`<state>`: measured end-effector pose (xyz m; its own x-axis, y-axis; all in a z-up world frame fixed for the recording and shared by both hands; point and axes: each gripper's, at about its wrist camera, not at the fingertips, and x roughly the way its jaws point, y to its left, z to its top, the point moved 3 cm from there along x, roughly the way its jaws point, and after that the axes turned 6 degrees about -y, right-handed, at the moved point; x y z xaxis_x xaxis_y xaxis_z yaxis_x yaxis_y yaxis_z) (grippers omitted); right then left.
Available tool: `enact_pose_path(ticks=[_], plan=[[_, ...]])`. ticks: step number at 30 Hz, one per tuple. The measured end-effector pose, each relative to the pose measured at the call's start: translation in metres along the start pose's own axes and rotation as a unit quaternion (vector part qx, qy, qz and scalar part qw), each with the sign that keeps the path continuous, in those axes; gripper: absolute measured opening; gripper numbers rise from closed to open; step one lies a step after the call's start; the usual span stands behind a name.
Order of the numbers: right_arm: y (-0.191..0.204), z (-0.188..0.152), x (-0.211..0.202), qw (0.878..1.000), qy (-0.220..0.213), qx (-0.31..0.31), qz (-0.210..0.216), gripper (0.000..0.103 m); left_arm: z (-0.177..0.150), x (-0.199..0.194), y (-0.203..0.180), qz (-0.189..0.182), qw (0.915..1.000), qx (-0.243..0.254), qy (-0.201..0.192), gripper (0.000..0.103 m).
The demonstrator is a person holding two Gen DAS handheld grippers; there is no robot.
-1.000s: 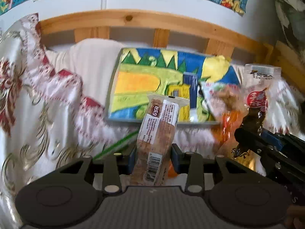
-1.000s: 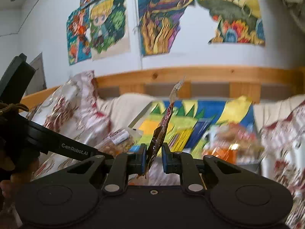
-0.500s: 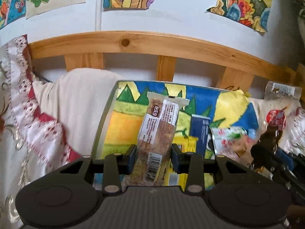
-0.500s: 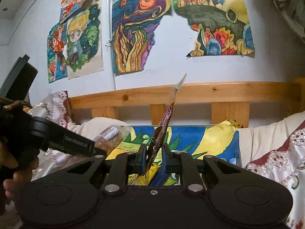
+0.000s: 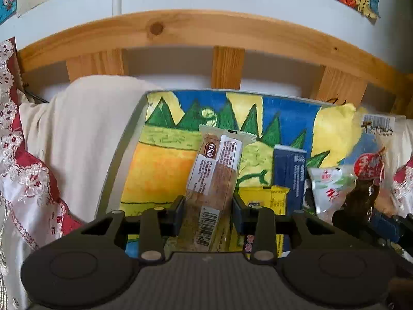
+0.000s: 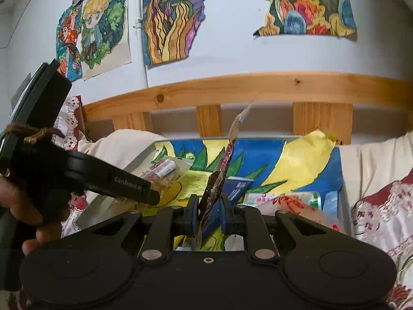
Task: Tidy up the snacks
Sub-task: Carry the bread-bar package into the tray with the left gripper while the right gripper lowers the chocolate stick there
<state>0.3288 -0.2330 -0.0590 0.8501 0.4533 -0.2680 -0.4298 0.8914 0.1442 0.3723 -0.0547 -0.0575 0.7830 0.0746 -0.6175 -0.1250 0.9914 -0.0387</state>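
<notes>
My left gripper point(image 5: 207, 213) is shut on a brown biscuit pack point(image 5: 214, 180) with a white label, held upright over the painted tray point(image 5: 155, 170). My right gripper point(image 6: 209, 215) has its jaws slightly apart around a dark snack pouch point(image 6: 219, 178) seen edge-on, and the right pad stands off it. That pouch point(image 5: 369, 173) shows at the right edge of the left wrist view. The left gripper's body point(image 6: 113, 183) and biscuit pack point(image 6: 162, 170) appear at the left of the right wrist view. In the tray lie a blue box point(image 5: 289, 173) and a white-green packet point(image 5: 325, 188).
The tray point(image 6: 309, 160) lies on a bed with cream cloth point(image 5: 77, 134) and red-white embroidered fabric point(image 5: 23, 180). A wooden bed rail point(image 5: 206, 31) runs behind it, under a wall with paintings point(image 6: 175, 18). More packets point(image 6: 284, 199) lie at the tray's right side.
Both grippers have moved forward and lowered over the tray, which now fills more of each view. The right gripper's jaws have opened slightly around the pouch.
</notes>
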Motion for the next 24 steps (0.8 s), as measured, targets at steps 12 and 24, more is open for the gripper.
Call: enact_pose_path(ticks=[12, 24], plan=[[0.0, -0.008, 0.011, 1.0, 0.026, -0.003, 0.008, 0.019, -0.011, 0.012, 0.005, 0.009, 0.9999, -0.007, 0.013, 0.041], [0.003, -0.007, 0.012, 0.999, 0.034, -0.022, -0.008, 0.02, -0.014, 0.011, 0.004, 0.014, 0.9998, -0.013, 0.01, 0.05]])
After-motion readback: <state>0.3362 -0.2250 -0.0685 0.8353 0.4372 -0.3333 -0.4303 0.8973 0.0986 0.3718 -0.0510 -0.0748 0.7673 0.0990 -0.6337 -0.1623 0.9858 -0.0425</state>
